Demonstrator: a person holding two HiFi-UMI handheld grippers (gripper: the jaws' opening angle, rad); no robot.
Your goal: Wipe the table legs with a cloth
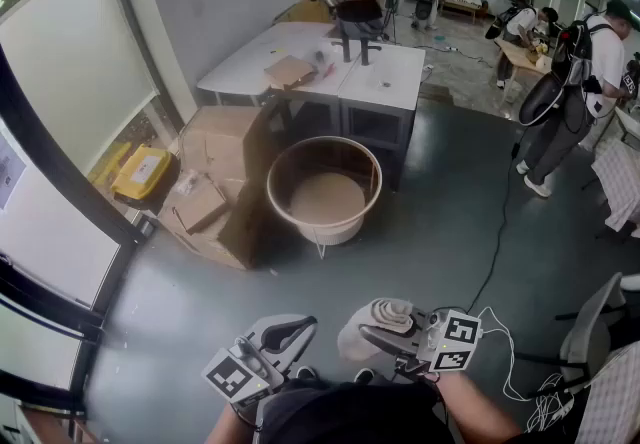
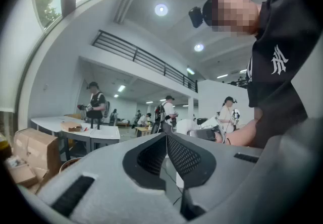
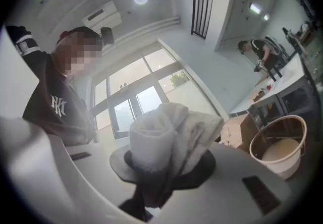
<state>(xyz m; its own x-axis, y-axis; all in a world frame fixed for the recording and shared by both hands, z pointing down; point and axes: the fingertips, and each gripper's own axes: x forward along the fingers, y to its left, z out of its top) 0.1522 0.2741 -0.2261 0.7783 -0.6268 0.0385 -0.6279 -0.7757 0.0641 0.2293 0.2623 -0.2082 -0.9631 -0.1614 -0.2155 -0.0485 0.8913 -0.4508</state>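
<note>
Listing by size, largest first, from the head view.

Surface (image 1: 300, 42): white, far across the floor (image 1: 440, 222). Dark legs (image 1: 341, 120) beneath, well apart from both grippers; wiping judged not yet begun.

Boxes (image 1: 225, 147): brown cartons stacked just left of the tub, one lying open. Contents too unclear to name.

Tub (image 1: 325, 187): round, pale, brown-rimmed, standing on the floor before the surface. Apparently empty, bare bottom showing.

Cloth (image 1: 378, 317): white, rolled and bunched, held low in the foreground. Likely light, soft and limp, not fragile. Apt to unroll or slip if pinched at an edge; best taken through the thick of the roll, as here.

Right gripper (image 1: 372, 334): clamped on the cloth, folds bulging above the jaws.

Left gripper (image 1: 287, 332): jaws together, nothing between, just beside the right.
</note>
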